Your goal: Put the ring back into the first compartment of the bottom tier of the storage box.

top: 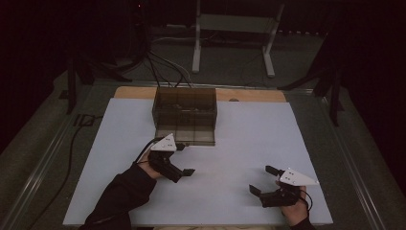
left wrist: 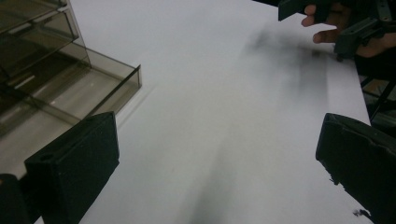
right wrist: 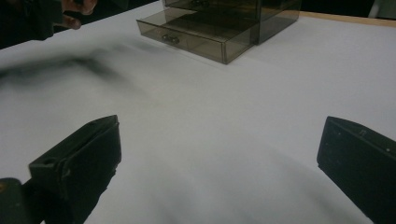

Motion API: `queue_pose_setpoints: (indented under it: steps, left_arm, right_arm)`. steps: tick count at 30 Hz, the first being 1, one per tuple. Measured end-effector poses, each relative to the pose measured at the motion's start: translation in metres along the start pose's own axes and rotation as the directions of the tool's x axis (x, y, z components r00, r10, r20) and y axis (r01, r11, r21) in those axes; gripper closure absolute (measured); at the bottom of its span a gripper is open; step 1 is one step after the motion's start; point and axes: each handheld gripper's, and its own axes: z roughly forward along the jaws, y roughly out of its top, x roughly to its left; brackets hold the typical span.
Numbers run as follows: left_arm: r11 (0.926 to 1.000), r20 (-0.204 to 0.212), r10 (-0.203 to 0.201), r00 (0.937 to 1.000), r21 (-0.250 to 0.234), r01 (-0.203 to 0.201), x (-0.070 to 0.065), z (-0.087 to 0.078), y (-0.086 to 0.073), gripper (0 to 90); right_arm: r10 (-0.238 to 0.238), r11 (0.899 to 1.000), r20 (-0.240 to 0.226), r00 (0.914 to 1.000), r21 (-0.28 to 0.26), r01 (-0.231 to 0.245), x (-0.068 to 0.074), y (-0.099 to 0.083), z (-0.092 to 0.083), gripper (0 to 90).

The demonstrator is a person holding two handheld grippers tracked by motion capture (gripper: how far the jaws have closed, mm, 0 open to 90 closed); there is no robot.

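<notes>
Gaping, empty: left tool [top: 184, 158], right tool [top: 261, 179]; unlabelled smoky drawer box [top: 185, 115].

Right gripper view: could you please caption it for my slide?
Open right gripper faces a smoky drawer unit, bottom drawer pulled out.

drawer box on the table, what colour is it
Smoky translucent brown drawer box, seen best in the right gripper view.

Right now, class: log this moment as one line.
left gripper: open, empty | right gripper: open, empty | drawer box: bottom drawer pulled out
</notes>
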Motion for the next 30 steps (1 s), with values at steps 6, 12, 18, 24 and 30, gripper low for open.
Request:
queue_pose_setpoints:
  steps: [6,12,18,24,30]
  left_arm:
    - [0.9997,-0.016,-0.019,0.9997,0.017,0.019,-0.001,-0.006,-0.011,0.7]
    - [0.9988,-0.037,-0.031,0.9988,0.038,0.032,-0.002,-0.013,-0.025,0.7]
    - [0.9967,-0.065,-0.047,0.9968,0.064,0.051,-0.003,-0.020,-0.039,0.7]
    - [0.9960,-0.091,-0.068,0.9935,0.052,0.073,-0.004,-0.031,-0.050,0.7]
    - [0.9959,-0.114,-0.080,0.9902,0.033,0.084,-0.008,-0.044,-0.061,0.7]
  right_arm:
    - [0.004,1.000,0.001,1.0000,-0.001,-0.004,0.000,0.000,0.000,0.0]
    - [0.004,1.000,0.002,1.0000,-0.001,-0.004,0.000,0.000,0.000,0.0]
    - [0.003,1.000,0.003,1.0000,0.000,-0.003,0.000,0.000,0.000,0.0]
    - [-0.001,1.000,0.003,1.0000,0.003,0.001,0.000,0.000,0.000,0.0]
    - [-0.002,1.000,0.003,1.0000,0.004,0.002,0.000,0.000,0.000,0.0]
